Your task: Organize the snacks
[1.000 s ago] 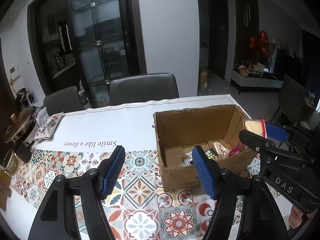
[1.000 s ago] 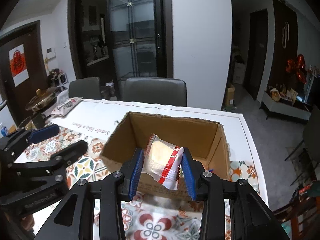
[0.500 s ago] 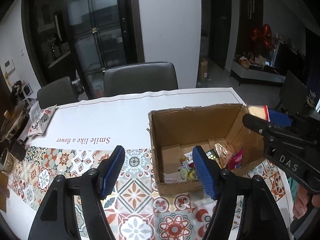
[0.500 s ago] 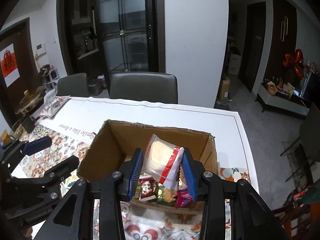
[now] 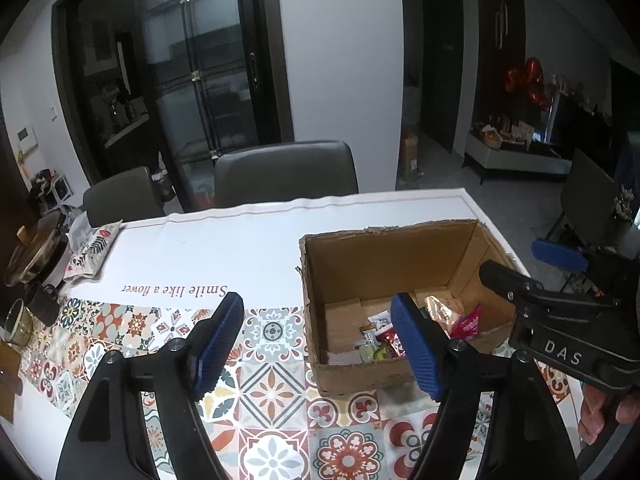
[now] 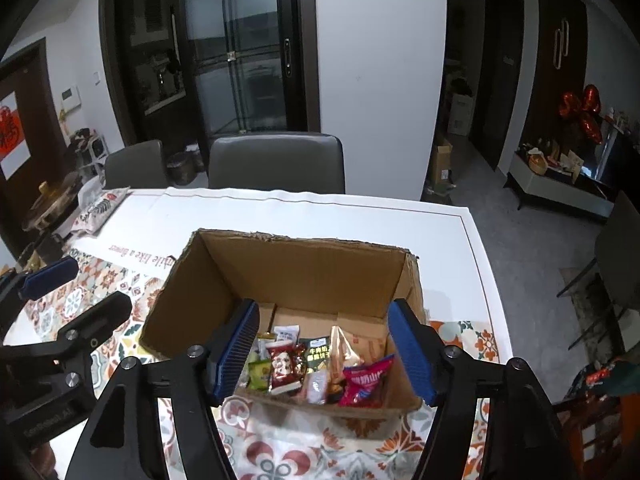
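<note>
Once your right gripper opened over the brown cardboard box, the cream-and-red snack pkt left its jaws; left gripper hung open, empty. Next snack pls.

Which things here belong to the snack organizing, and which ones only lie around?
Job:
- cardboard box
- snack packets inside it
- right gripper, jaws just opened, nothing between them
- left gripper, open and empty

Lying about:
- patterned pouch
- pot
- grey chairs
</note>
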A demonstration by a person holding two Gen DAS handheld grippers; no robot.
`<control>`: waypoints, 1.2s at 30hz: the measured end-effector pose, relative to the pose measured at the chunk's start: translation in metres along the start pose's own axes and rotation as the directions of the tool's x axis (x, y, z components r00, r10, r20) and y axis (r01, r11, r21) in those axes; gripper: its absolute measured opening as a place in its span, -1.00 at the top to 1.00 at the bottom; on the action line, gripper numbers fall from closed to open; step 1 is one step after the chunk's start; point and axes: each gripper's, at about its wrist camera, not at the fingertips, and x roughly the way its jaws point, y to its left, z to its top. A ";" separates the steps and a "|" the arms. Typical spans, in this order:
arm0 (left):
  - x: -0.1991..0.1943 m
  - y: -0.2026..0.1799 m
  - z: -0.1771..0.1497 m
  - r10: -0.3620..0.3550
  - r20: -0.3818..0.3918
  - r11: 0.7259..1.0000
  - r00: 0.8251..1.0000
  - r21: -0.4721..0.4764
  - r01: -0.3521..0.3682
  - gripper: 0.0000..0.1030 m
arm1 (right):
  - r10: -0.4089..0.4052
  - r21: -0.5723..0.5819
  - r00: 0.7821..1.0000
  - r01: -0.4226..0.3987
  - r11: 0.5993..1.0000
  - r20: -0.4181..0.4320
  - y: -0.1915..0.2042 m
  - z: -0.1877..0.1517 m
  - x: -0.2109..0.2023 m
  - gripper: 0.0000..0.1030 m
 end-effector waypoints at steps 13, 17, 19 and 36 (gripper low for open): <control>-0.082 -0.004 -0.048 0.030 0.178 0.999 0.984 -0.028 -0.026 -0.89 | -0.060 -0.025 0.988 0.064 0.998 0.144 0.005 -0.056 -0.084 -0.70; -0.103 -0.009 -0.066 0.028 0.202 1.000 0.979 -0.019 -0.025 -1.00 | -0.064 -0.010 0.979 0.067 0.998 0.192 0.006 -0.079 -0.111 -0.79; -0.112 -0.011 -0.076 0.045 0.219 0.999 0.975 -0.015 -0.043 -1.00 | -0.068 -0.010 0.977 0.072 0.997 0.203 0.008 -0.088 -0.120 -0.80; -0.155 -0.018 -0.149 0.065 0.231 0.998 0.971 -0.033 -0.059 -1.00 | -0.108 0.043 0.959 0.100 0.994 0.261 0.007 -0.165 -0.170 -0.80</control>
